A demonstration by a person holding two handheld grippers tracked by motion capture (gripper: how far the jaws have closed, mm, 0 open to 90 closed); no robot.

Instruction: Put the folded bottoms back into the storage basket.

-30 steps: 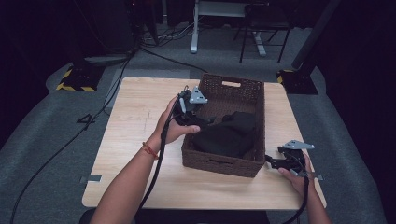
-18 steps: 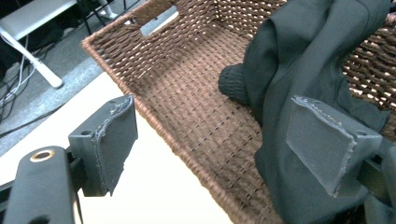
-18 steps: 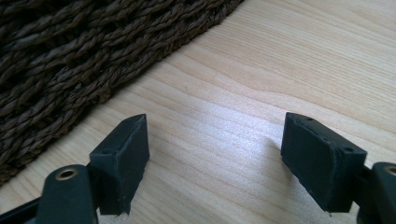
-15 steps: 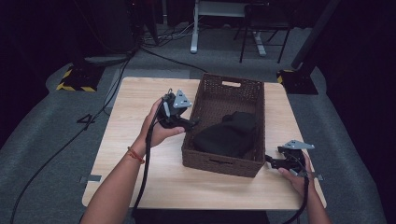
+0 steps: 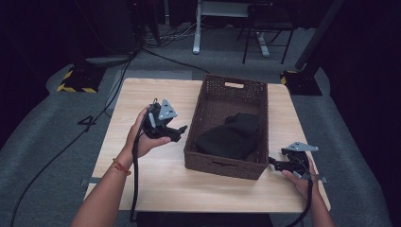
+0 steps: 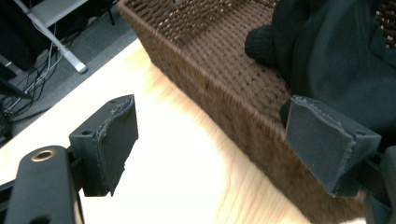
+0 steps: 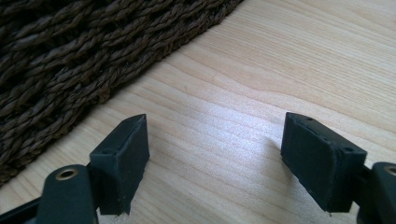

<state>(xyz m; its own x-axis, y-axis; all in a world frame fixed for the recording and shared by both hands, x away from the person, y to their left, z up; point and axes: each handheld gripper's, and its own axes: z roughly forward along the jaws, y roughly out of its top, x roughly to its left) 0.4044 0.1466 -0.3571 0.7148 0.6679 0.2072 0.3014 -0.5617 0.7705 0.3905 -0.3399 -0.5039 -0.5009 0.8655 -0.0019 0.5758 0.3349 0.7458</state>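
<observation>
Reaching in from the table's near edge, the person's left hand (image 5: 142,137) holds the left gripper (image 5: 177,132) raised above the wooden table (image 5: 156,184), its tips aimed at the near left side of the wicker basket (image 5: 227,163) and its jaws wide with nothing between them. Low at the basket's near right corner, the right hand (image 5: 300,177) rests the right gripper (image 5: 273,163) on the wood, jaws wide too, empty. One basket stands here, holding one black garment (image 5: 231,137) bunched in its near half.
</observation>
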